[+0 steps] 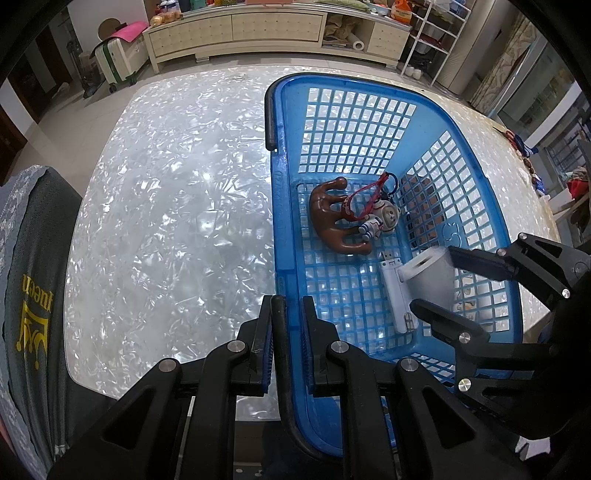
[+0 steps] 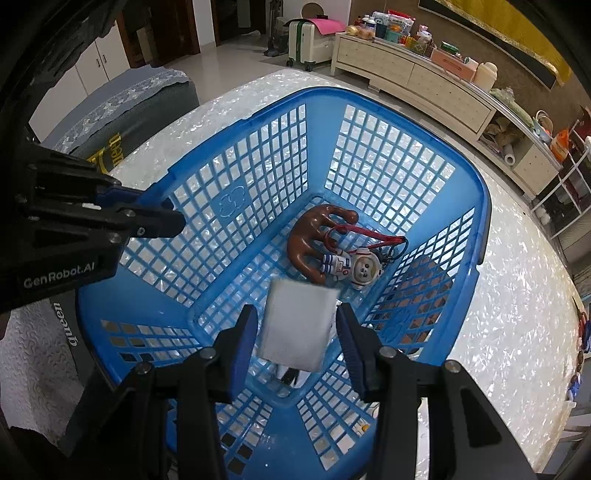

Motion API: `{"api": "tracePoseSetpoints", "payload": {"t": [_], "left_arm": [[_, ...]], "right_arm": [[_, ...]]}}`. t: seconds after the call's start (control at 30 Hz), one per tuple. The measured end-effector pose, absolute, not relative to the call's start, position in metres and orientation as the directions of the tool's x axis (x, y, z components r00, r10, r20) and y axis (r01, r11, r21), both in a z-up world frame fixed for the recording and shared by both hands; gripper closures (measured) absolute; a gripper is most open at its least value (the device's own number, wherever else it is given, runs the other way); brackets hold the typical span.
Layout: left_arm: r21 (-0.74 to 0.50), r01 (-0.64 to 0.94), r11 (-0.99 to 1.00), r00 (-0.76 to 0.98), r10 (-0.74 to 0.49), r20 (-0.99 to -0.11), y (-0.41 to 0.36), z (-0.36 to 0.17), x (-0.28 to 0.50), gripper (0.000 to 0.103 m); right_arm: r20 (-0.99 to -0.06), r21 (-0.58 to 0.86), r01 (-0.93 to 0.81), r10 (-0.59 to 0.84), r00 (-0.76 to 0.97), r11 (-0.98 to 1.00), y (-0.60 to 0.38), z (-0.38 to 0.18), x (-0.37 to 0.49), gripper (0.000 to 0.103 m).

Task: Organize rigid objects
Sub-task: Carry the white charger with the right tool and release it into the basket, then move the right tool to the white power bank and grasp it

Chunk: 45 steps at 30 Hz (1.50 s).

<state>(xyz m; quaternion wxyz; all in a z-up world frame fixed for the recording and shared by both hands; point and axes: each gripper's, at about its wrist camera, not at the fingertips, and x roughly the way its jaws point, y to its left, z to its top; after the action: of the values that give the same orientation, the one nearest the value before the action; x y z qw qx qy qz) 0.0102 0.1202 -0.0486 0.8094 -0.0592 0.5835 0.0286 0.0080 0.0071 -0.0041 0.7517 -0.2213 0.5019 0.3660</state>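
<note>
Pale tiled floor point(image 1: 221, 70), glossy. Long cream sideboard point(image 1: 236, 31) against far wall, top crowded with jars and packets. White suitcase point(image 1: 120, 59) with green trim beside it, pink sheet on top. White wire rack point(image 1: 430, 40) at sideboard's right end. Pearly, shimmering table point(image 1: 166, 206) catches overhead light. Dark doorway point(image 2: 207, 18) behind.

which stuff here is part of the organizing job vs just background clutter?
Job:
blue basket, rim clamped by left gripper
white box, between open right gripper fingers
brown toy
astronaut keychain
white USB stick

Background:
suitcase
sideboard
wire shelf
</note>
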Motion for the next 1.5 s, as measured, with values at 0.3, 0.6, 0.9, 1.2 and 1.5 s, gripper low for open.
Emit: {"api": "tracePoseSetpoints", "payload": {"t": [0.3,0.6,0.9,1.2,1.5], "left_arm": [[-0.064,-0.115,0.991,0.315,-0.024,-0.949,0.12,-0.049,0.009,0.088],[-0.064,-0.118,0.991,0.315,-0.024,-0.949,0.12,-0.049,0.009,0.088],[-0.063,-0.117,0.991,0.312,-0.024,-0.95,0.119,-0.049,0.008,0.088],[-0.063,-0.117,0.991,0.312,-0.023,-0.95,0.119,-0.049,0.007,0.088],[-0.056,-0.117,0.992,0.31,-0.017,-0.951,0.119,-0.049,0.007,0.088]], "right_arm": [[-0.899,0.061,-0.761,0.367,0.24,0.646,0.005,0.009,0.011,0.01],[-0.877,0.046,-0.743,0.383,0.29,0.668,-0.018,0.044,0.018,0.0],[-0.857,0.026,-0.62,0.337,0.39,0.784,-0.08,0.063,0.042,0.0],[-0.899,0.035,-0.484,0.239,0.367,0.875,-0.138,0.033,0.05,0.0],[-0.953,0.156,-0.326,0.229,0.199,0.932,-0.176,-0.02,0.058,0.0]]}}
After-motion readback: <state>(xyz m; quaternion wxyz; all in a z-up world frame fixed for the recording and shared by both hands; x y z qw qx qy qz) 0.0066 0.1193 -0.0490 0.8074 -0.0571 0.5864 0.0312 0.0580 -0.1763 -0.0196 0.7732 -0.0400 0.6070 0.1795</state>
